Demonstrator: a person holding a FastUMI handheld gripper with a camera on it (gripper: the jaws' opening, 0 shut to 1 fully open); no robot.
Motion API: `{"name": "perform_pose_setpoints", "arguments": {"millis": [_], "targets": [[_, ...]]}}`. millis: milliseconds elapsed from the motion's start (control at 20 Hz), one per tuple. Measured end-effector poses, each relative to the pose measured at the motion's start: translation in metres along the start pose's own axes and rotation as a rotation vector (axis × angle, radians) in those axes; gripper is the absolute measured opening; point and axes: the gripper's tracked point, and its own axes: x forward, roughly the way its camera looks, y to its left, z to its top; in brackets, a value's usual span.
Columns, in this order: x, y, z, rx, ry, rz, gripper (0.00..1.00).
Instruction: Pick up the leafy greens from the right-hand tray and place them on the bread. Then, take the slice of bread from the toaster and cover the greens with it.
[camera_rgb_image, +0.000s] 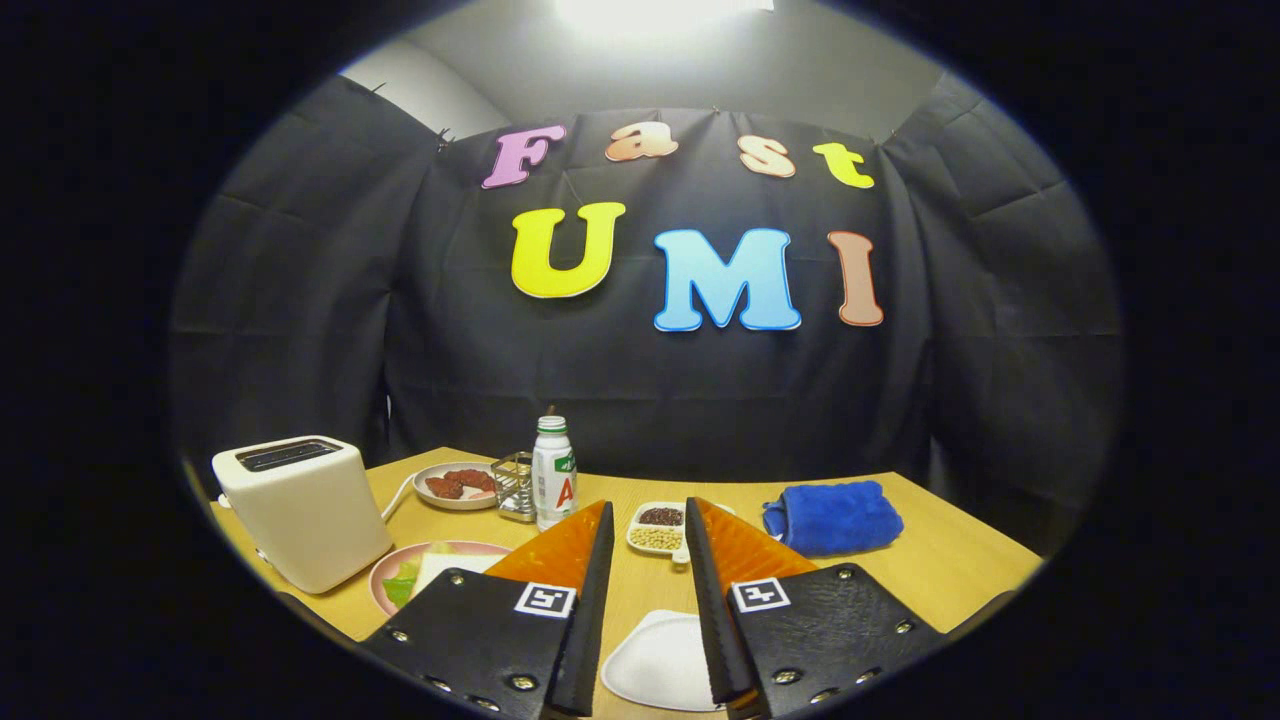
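Note:
My gripper (648, 505) is open above the wooden table (960, 560), with nothing between its fingers. Low between the fingers lies a white tray (655, 660), its visible part bare. Left of the left finger sits a pink plate (385, 580) holding a pale slice of bread (445, 568) with leafy greens (403, 583) at its edge; the finger hides part of the plate. A white toaster (300, 510) stands further left, beside the plate. Its top slot looks dark, and I cannot tell what is inside.
Beyond the fingertips lies a small divided dish of beans (657, 530). Behind it stand a white bottle (553, 472), a wire rack (514, 486) and a plate of red food (458, 485). A folded blue towel (832, 517) lies to the right.

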Motion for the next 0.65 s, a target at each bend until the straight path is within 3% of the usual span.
{"name": "perform_pose_setpoints", "arguments": {"millis": [250, 650], "targets": [[0.004, -0.052, -0.013, -0.003, 0.015, 0.014, 0.43], [-0.034, -0.155, -0.011, 0.028, -0.017, -0.073, 0.43]]}}
